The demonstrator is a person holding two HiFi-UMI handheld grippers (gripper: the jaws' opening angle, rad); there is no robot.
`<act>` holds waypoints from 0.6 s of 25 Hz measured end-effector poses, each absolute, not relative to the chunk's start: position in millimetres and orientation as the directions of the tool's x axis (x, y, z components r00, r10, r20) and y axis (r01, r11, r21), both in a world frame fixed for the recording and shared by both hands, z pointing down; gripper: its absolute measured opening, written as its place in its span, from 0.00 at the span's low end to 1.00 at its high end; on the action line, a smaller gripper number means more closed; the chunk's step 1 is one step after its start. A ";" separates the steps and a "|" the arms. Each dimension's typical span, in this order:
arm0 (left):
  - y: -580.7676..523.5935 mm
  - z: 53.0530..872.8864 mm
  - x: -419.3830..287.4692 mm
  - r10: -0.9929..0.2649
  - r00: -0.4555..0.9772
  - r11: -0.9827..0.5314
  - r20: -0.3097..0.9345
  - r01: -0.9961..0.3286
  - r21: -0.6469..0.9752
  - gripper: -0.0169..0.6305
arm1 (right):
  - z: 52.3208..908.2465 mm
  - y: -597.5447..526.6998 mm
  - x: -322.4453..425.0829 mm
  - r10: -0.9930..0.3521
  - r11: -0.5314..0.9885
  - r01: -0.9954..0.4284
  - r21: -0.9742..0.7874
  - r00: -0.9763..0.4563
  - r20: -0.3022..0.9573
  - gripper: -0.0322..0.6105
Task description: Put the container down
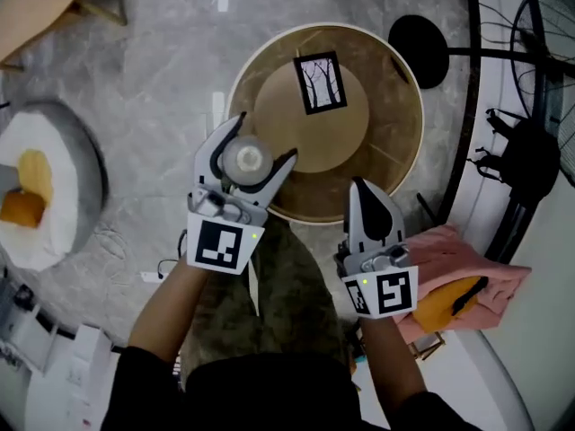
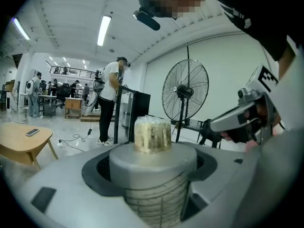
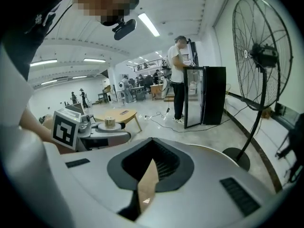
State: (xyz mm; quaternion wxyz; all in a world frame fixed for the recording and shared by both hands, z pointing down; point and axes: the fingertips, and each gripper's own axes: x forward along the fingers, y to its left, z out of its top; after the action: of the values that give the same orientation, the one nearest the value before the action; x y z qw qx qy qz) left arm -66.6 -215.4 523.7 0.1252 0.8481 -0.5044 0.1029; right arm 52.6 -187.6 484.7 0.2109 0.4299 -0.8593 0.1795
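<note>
A small round container (image 1: 244, 160) with a grey lid and a pale wrapped knob (image 2: 152, 134) sits upright between the jaws of my left gripper (image 1: 263, 142), which is shut on its ribbed body (image 2: 154, 198). In the head view it hangs over the front-left rim of the round wooden table (image 1: 395, 142). Whether it touches the table I cannot tell. My right gripper (image 1: 371, 206) is at the table's front edge, to the right of the left one. Its jaws (image 3: 151, 148) are shut with nothing in them.
A black-and-white picture card (image 1: 320, 83) lies on the table's raised middle disc. A standing fan (image 1: 544, 25) with a black round base (image 1: 419, 50) is at the far right. A pink cloth (image 1: 467, 268) lies by my right hand, and a white cushion (image 1: 45, 205) is at the left.
</note>
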 end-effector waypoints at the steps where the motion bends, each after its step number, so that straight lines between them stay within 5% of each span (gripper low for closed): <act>1: -221.7 539.5 -63.1 -0.825 0.480 -0.471 0.297 -0.876 0.106 0.57 | 498.6 -194.2 54.8 -0.670 0.552 -0.824 -0.128 -0.530 0.519 0.08; 15: -281.6 713.8 -15.4 -0.769 0.567 -0.576 0.296 -0.815 0.065 0.57 | 634.9 -233.5 74.8 -0.684 0.511 -0.853 -0.103 -0.476 0.553 0.08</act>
State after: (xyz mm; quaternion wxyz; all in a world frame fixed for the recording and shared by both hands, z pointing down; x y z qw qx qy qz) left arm -15.4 -281.6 713.8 0.0975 0.8797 -0.4502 0.1182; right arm 74.8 -233.5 634.9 0.2282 0.4582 -0.8387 0.1861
